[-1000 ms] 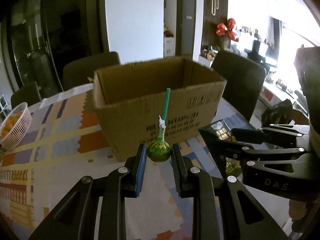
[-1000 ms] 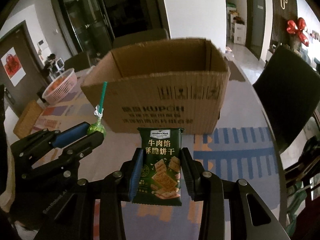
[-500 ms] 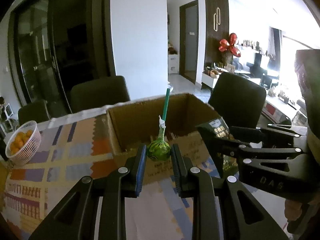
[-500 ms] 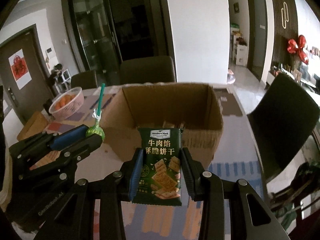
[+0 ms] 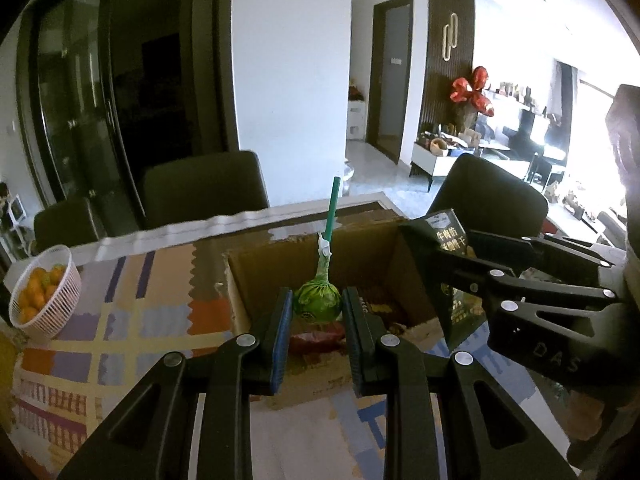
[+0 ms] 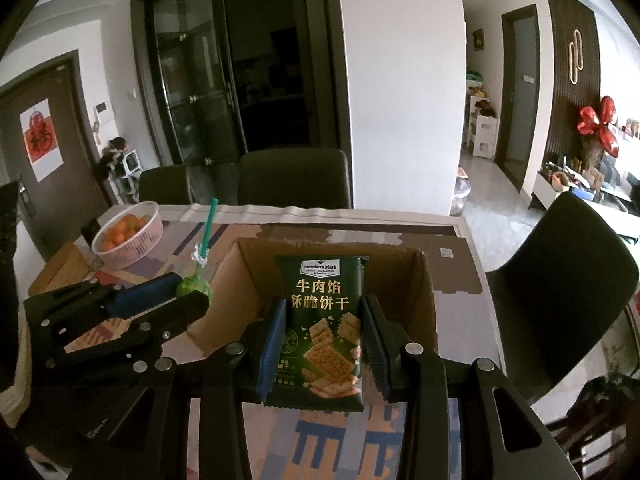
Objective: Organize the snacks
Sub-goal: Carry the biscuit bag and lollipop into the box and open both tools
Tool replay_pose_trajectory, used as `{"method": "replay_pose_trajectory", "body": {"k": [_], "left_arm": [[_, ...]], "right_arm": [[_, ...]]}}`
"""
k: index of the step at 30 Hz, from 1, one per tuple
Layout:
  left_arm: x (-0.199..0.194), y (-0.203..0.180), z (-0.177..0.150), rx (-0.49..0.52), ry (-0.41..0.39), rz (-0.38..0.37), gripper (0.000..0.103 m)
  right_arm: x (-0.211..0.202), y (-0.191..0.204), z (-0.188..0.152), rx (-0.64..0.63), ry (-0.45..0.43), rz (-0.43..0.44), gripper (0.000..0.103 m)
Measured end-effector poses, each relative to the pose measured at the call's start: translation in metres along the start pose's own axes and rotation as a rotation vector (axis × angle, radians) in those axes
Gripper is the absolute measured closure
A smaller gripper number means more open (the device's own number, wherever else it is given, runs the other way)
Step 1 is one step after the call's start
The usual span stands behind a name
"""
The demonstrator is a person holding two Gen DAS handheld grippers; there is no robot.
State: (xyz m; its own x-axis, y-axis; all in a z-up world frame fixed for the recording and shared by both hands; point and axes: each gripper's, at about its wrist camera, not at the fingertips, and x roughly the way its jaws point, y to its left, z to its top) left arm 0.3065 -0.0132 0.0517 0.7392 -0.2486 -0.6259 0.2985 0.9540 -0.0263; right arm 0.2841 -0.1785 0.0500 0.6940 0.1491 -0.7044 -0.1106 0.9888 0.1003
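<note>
Above the cardboard box [image 6: 332, 280], a lollipop [image 5: 317, 301] is clamped by the left tool [image 5: 316, 316]. A cracker packet [image 6: 320, 328] is clamped by the right tool [image 6: 322, 340]. Some snacks are already boxed; these two remain undropped.

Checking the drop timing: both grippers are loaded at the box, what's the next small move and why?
Probably carry both a little further over the cardboard box, then release. The left gripper clamps the green lollipop, the right gripper the cracker packet, both near its front wall.

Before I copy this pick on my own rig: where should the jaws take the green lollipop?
On the round wrapped head of the green lollipop, from both sides, as the left gripper does here. The head fills the jaws; the thin stick, standing up and away, would likely pivot between flat pads.
</note>
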Motion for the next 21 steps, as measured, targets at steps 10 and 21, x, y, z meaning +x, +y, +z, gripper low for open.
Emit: {"method": "replay_pose_trajectory", "body": {"k": [10,21], "left_arm": [[0.023,0.006,0.014,-0.01,0.029,0.081,0.057],[-0.02,0.009,-0.014,-0.048,-0.002,0.135,0.045]], "right_arm": [[0.036,-0.012,0.017,0.038,0.071,0.006,0.051],[0.007,-0.004,-0.012,0.009,0.041,-0.036,0.044]]}}
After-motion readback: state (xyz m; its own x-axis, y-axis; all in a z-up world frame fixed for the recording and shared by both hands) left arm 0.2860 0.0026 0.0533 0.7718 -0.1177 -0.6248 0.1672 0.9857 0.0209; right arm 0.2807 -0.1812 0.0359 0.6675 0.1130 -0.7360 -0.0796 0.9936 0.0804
